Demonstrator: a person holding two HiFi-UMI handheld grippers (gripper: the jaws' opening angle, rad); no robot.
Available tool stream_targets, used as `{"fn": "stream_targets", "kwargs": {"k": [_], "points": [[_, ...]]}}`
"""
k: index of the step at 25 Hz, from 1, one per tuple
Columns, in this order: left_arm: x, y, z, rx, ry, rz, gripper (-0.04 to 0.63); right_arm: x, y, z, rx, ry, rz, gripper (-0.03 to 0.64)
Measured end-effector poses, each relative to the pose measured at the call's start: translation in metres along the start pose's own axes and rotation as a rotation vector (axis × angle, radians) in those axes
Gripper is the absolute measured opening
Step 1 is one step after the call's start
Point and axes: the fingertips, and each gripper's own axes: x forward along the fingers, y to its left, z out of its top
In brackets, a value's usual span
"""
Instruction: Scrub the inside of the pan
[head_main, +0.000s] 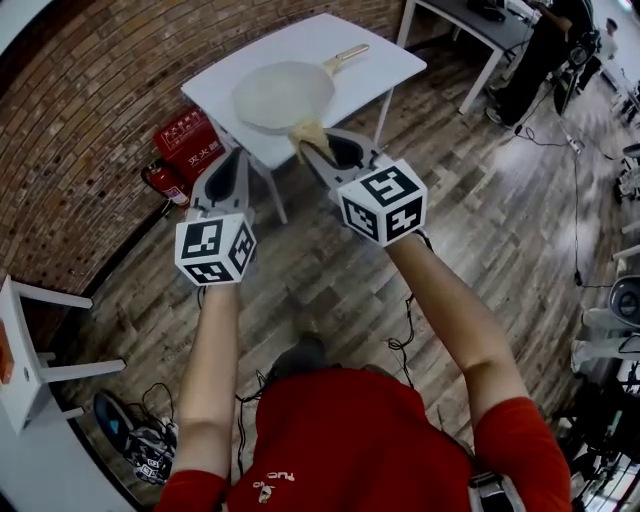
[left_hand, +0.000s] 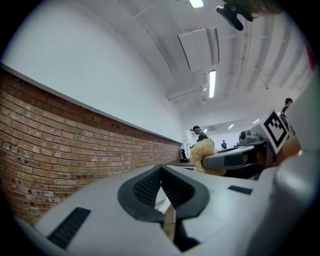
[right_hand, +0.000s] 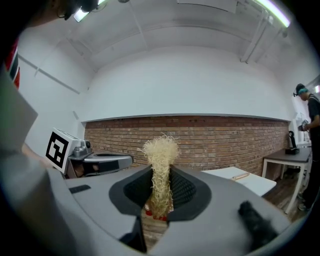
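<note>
A pale round pan (head_main: 283, 95) with a wooden handle (head_main: 345, 57) lies on a small white table (head_main: 385, 60). Both grippers are held up in the air, near the table's front edge. My right gripper (head_main: 312, 143) is shut on a straw-coloured fibre scrubber (head_main: 308, 131); in the right gripper view the scrubber (right_hand: 161, 172) stands upright between the pads, with the table (right_hand: 255, 182) and pan handle (right_hand: 240, 175) to the right. My left gripper (head_main: 233, 160) is shut with nothing in it, its pads (left_hand: 150, 186) meeting. It sees the scrubber (left_hand: 202, 151) to its right.
A brick wall (head_main: 90, 90) runs behind the table. A red fire-equipment box (head_main: 188, 135) and an extinguisher (head_main: 165, 182) sit on the floor at its foot. A white stool (head_main: 30, 340) stands at the left. A person (head_main: 545, 40) stands by a second table (head_main: 470, 20). Cables (head_main: 405, 335) lie on the floor.
</note>
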Motion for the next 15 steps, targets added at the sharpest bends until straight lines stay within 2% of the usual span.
{"fn": "stream_targets", "kwargs": {"k": [10, 15], "points": [[0.091, 0.067, -0.020, 0.035, 0.004, -0.037, 0.014, 0.101, -0.061, -0.012, -0.003, 0.040, -0.040, 0.087], [0.123, 0.094, -0.021, 0.025, -0.002, -0.038, 0.014, 0.134, -0.084, -0.014, -0.006, 0.070, -0.066, 0.087]]}}
